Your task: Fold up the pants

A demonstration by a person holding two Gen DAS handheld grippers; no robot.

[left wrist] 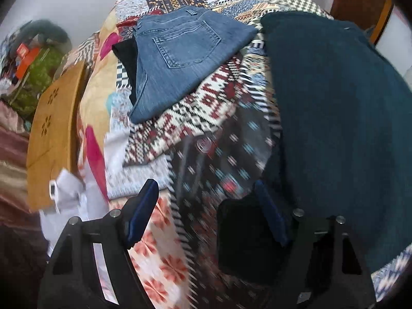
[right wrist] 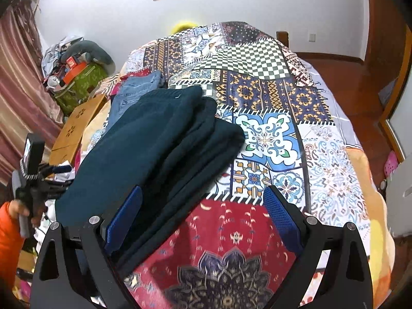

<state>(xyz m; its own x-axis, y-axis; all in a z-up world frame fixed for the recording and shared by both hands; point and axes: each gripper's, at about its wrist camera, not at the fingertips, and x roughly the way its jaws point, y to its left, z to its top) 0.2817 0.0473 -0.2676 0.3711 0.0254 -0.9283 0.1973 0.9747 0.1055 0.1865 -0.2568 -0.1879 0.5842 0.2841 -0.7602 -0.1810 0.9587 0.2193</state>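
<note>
Dark teal pants [right wrist: 159, 152] lie folded in layers on the patchwork bedspread [right wrist: 270, 139]; in the left wrist view they [left wrist: 334, 103] fill the right side. My left gripper [left wrist: 206, 200] is open and empty above the bedspread, just left of the teal pants. My right gripper [right wrist: 203, 206] is open and empty, its left finger [right wrist: 123, 219] over the near edge of the teal pants. Folded blue jeans [left wrist: 180, 56] lie further back on the bed, also seen in the right wrist view [right wrist: 134, 90].
A wooden bedside board [left wrist: 54, 128] stands at the bed's left edge. A cluttered pile with a green bag [right wrist: 79, 87] sits by the curtain. White cloth [left wrist: 69, 193] lies at the bed's left side. A wooden floor [right wrist: 360, 82] is on the right.
</note>
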